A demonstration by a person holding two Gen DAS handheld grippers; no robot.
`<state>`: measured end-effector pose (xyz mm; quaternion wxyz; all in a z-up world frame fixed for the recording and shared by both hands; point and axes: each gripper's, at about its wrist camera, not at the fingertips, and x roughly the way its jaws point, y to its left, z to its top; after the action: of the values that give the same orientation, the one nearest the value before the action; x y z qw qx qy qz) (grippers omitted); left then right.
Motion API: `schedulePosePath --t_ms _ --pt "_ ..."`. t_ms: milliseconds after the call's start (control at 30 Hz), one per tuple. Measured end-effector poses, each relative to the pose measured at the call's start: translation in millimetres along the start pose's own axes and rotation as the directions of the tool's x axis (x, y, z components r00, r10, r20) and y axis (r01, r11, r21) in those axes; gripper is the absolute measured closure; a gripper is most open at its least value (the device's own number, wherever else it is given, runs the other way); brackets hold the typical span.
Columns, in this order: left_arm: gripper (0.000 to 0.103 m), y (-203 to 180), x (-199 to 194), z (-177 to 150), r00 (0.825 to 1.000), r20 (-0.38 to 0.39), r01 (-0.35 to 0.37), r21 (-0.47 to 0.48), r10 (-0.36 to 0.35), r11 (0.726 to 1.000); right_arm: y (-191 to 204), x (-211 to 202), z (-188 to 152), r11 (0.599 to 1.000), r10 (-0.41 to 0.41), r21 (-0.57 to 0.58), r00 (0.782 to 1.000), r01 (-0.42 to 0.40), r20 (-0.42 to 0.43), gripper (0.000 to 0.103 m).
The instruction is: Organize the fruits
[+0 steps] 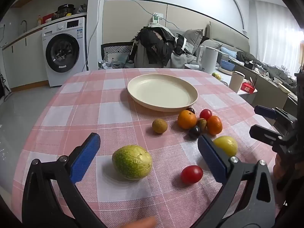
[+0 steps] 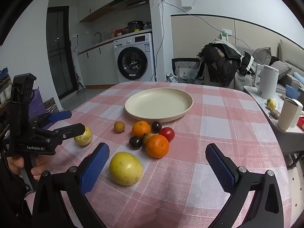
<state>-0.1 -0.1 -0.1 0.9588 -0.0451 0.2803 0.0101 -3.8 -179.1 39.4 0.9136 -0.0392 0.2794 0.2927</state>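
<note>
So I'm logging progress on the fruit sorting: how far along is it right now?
Nothing looks done: the cream plate is empty and every fruit sits on the checked cloth. Nothing is in hand either; the left gripper is open around the green fruit, and the right gripper is open by the yellow fruit. All the fruit remains.

Bare checked cloth (image 2: 218,125) lies open right of the plate (image 2: 133,106) — clustered fruit (image 2: 150,134) crowds its near rim.

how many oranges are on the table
2: one round orange fruit just in front of the cream plate, the other orange fruit nearer the camera, beside a red tomato. None seems hidden.
</note>
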Motion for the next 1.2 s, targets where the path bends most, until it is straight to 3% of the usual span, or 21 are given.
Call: schedulePosePath --t_ms 1200 --pt "0.001 -3 -1 1 1.0 0.001 0.011 0.008 -0.011 1.0 7 -2 0 0.999 -0.008 -0.04 1.0 0.009 0.013 0.0"
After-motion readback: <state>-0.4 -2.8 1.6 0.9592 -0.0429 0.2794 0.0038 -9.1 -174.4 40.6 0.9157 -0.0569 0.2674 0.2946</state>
